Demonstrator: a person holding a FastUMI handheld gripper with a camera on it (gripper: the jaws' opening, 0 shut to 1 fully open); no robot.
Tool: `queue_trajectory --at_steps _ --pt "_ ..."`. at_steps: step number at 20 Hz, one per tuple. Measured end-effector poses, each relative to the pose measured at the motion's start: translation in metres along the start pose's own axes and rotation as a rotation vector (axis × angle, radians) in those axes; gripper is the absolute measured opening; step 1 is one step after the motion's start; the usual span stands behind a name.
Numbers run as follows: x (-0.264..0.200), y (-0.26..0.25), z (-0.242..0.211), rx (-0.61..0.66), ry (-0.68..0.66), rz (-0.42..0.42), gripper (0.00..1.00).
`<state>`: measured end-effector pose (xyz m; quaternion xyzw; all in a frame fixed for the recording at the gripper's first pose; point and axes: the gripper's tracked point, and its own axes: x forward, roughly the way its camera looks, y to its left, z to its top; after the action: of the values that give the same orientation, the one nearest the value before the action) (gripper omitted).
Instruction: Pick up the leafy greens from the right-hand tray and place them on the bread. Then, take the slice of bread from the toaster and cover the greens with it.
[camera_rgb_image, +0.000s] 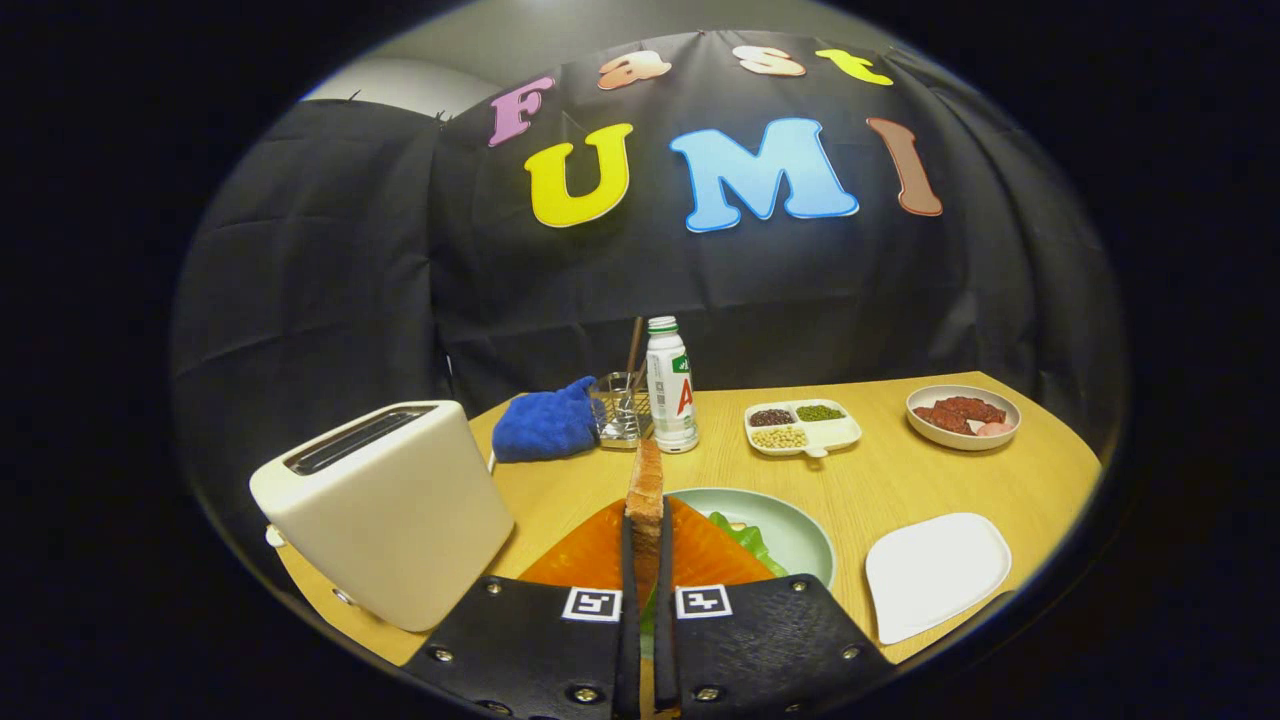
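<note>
Now the gripper (646, 560) is clenched on a browned slice of toast (646, 490), held upright on edge with its long axis running forward between the fingers. Directly below and just ahead sits the pale green plate (800, 525) carrying leafy greens (742, 538). Laying it flat probably needs a tilt; the cream toaster (385, 510) crowds the left, while the table (880, 470) lies open to the right.

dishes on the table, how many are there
4. A green plate just beyond the claw, which is shut on a bread slice; a white tray right of it; a divided dish of beans farther back; a bowl beside that.
</note>
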<state>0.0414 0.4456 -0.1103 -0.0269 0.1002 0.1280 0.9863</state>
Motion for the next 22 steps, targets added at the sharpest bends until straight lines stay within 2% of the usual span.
queue_trajectory --at_steps 8,9,19,22 --pt "0.003 -0.024 -0.009 -0.099 0.034 -0.078 0.2" --pt "0.004 -0.026 -0.01 -0.103 0.033 -0.082 0.26" --pt "0.01 -0.047 -0.017 -0.1 0.048 -0.126 0.36" --pt "0.014 -0.057 -0.019 -0.115 0.047 -0.136 0.42"
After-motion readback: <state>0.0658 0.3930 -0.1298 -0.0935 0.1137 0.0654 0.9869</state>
